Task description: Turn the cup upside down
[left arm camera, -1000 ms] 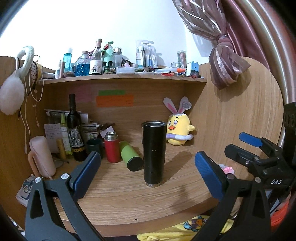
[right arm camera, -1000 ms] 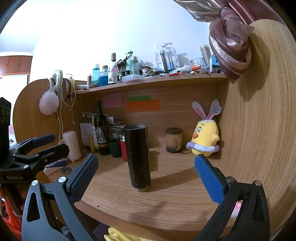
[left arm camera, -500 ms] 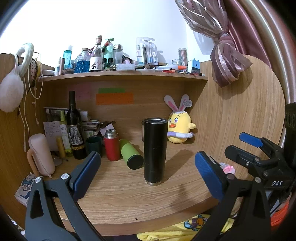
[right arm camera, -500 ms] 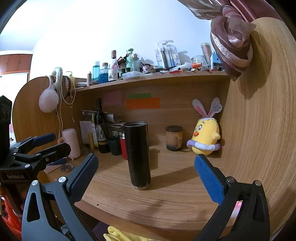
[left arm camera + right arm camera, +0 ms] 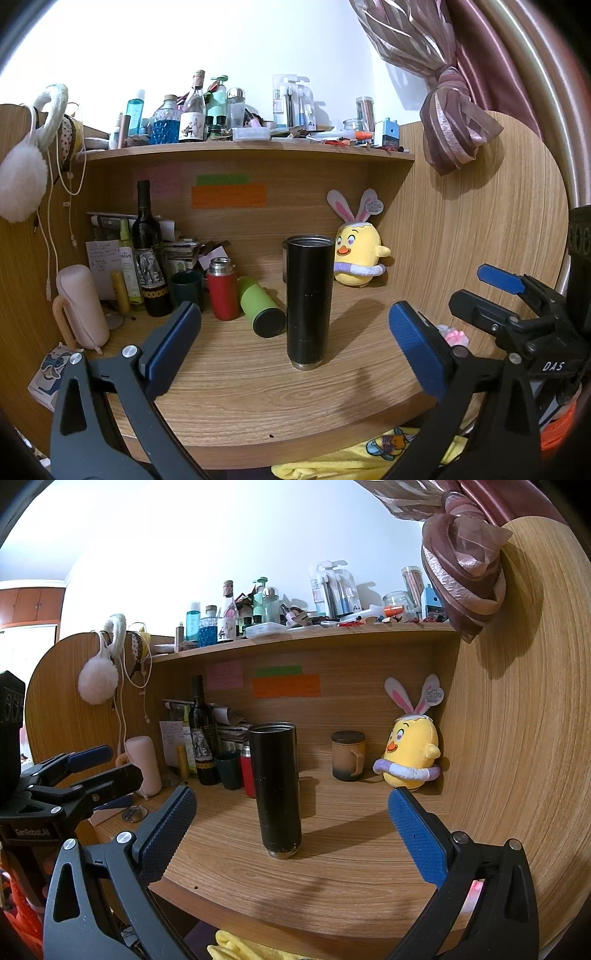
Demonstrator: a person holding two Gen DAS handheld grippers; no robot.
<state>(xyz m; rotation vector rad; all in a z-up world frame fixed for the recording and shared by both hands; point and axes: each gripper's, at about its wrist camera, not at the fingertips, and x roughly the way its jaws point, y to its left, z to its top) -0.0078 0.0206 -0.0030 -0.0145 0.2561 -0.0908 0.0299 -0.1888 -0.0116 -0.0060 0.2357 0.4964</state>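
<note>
A tall black cylindrical cup point(image 5: 308, 301) stands upright on the wooden desk point(image 5: 258, 398), open rim up and metal base down. It also shows in the right wrist view point(image 5: 276, 788). My left gripper point(image 5: 293, 349) is open and empty, its blue pads wide apart in front of the cup, not touching it. My right gripper point(image 5: 291, 832) is open and empty too, a little short of the cup. The right gripper shows at the right edge of the left wrist view point(image 5: 517, 306), and the left gripper shows at the left of the right wrist view point(image 5: 74, 775).
Behind the cup are a red flask point(image 5: 222, 288), a lying green bottle point(image 5: 260, 306), a dark green mug point(image 5: 186, 286), a wine bottle point(image 5: 147, 251), a brown mug point(image 5: 348, 755) and a yellow plush chick point(image 5: 356, 254). A pink bottle point(image 5: 81, 306) stands left. A cluttered shelf point(image 5: 243, 147) runs above.
Both grippers have drifted slightly; the cup sits a little more to the right in the left wrist view. The cup has not moved and both grippers stay open.
</note>
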